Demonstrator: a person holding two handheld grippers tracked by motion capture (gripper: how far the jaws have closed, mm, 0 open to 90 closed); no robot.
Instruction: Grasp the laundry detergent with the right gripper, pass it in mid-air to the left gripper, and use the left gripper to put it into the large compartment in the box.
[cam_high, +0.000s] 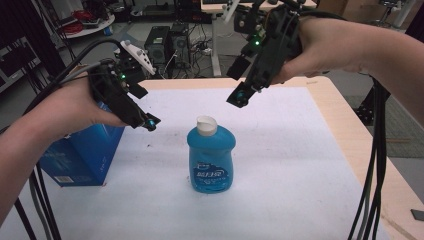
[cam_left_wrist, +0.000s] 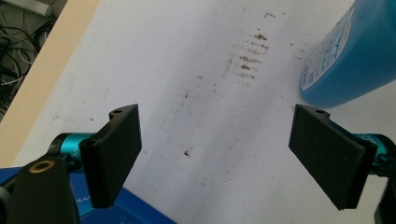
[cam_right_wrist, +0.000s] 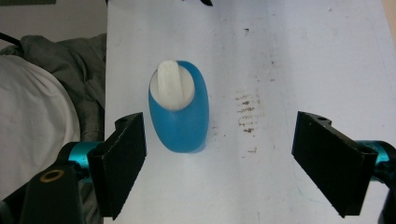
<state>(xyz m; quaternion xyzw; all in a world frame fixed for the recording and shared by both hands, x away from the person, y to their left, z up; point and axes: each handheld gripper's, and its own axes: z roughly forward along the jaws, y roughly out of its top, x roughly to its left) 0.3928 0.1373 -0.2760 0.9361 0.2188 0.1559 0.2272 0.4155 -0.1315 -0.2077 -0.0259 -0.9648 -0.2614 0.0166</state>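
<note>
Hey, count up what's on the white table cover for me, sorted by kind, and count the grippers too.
Blue bottles with a white cap: 1
Blue boxes: 1
Grippers, left gripper and right gripper, both open above the cover: 2
Total: 4

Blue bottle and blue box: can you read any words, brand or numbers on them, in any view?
Blue bottle, front label: white characters on a darker blue patch, too blurred to read.
Blue bottle, label in the left gripper view: small print, too small to read.
Blue box, white sticker near its lower edge: print too small to read.
White cap: no text visible.
Nothing can be quoted.
</note>
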